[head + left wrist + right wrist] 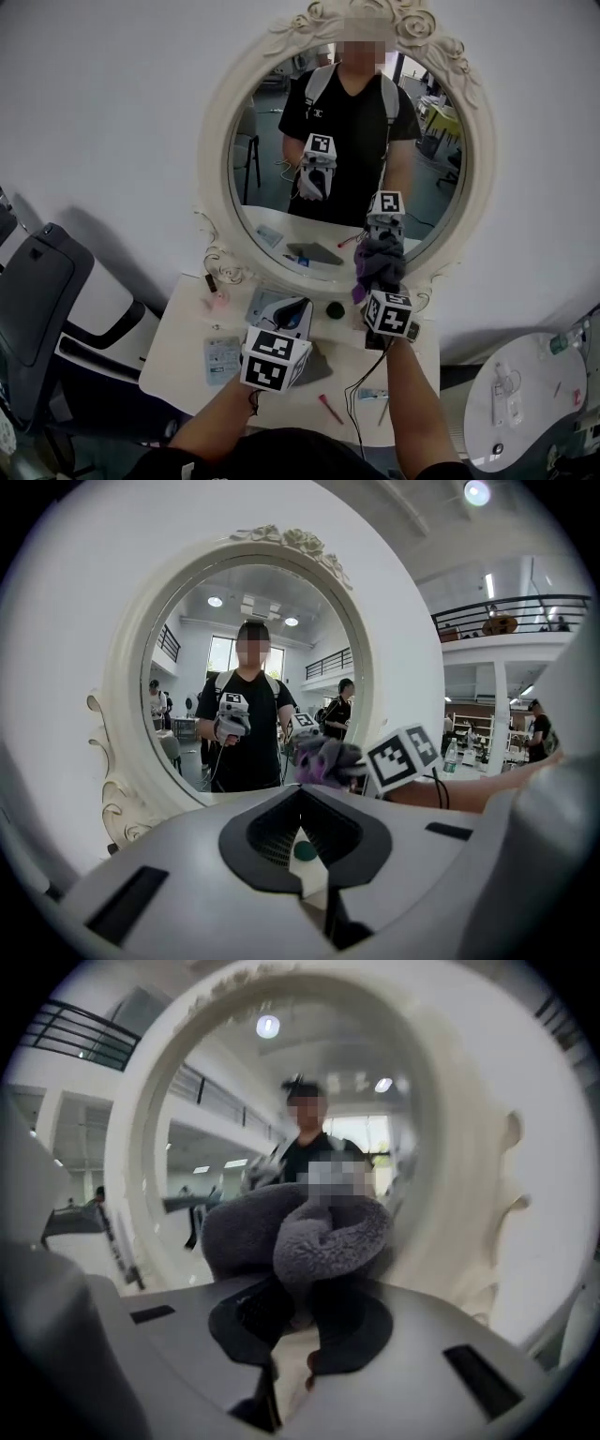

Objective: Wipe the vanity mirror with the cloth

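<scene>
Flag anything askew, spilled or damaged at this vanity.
Nothing spilled or broken; the mirror sits upright. The table is merely cluttered: a red stick and a loose cable lie among small items near its front edge. The cloth is bunched, not flat, in the right tool.

From my remote seat I see a white tabletop [178,349] with 1 small dark green ball [335,310] near its back. There is 1 red stick [330,410] near the front edge and a pale blue packet [222,359] toward the left. A dark chair [37,291] stands at the left. A round white side table [525,375] at the right holds small clutter.
</scene>
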### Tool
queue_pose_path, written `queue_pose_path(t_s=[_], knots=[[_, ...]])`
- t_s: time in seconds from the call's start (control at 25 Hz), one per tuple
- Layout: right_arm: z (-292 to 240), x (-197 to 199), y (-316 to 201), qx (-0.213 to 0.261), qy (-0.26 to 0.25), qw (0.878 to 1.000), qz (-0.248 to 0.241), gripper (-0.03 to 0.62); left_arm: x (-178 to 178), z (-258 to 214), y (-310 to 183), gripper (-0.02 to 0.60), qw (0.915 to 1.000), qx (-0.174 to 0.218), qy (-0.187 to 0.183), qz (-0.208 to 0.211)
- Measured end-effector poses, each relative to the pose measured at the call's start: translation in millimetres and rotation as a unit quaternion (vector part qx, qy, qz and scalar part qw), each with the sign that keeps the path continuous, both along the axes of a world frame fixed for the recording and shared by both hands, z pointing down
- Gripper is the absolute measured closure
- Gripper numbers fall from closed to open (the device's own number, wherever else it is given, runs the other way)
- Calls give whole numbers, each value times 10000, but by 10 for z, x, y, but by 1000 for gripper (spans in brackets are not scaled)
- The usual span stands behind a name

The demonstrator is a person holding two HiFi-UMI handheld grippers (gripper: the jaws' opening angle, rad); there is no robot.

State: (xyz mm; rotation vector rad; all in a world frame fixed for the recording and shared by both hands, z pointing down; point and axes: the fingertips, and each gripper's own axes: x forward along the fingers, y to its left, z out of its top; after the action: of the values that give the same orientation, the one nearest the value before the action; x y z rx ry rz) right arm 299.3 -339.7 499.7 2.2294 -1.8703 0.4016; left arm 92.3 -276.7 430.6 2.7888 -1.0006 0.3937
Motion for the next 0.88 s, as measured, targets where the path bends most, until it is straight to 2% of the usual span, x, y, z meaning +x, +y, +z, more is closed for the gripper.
queue_pose_path(t_s=[0.04,0.12,0.24,0.36,0.52,0.68,0.76,0.88], knots=[[205,-138,-42,-349,43,9993,-148,549,-13,11,3,575,10000,-17,-6,-11],[401,-309,-80,-520,296,9982,-64,549,-49,34,30,575,10000,-37,-39,-26],[406,-363,-27,-367,226,9991,47,549,-155,54,39,575,9999,15,-102,-83],[112,-406,39,40,386,9992,-78,549,-302,70,-54,575,9996,-99,12,-250],[-737,-501,114,1095,447,9929,-156,549,-323,30,-103,575,9996,-87,82,-255],[-2009,-578,179,2300,684,9703,-323,549,-264,-65,-88,575,9998,40,139,-166],[-2625,-571,182,2711,833,9582,-381,549,-253,-99,-68,575,9997,87,159,-134],[-3408,-519,139,3036,1092,9459,-342,549,-268,-133,-40,575,9997,137,171,-115]])
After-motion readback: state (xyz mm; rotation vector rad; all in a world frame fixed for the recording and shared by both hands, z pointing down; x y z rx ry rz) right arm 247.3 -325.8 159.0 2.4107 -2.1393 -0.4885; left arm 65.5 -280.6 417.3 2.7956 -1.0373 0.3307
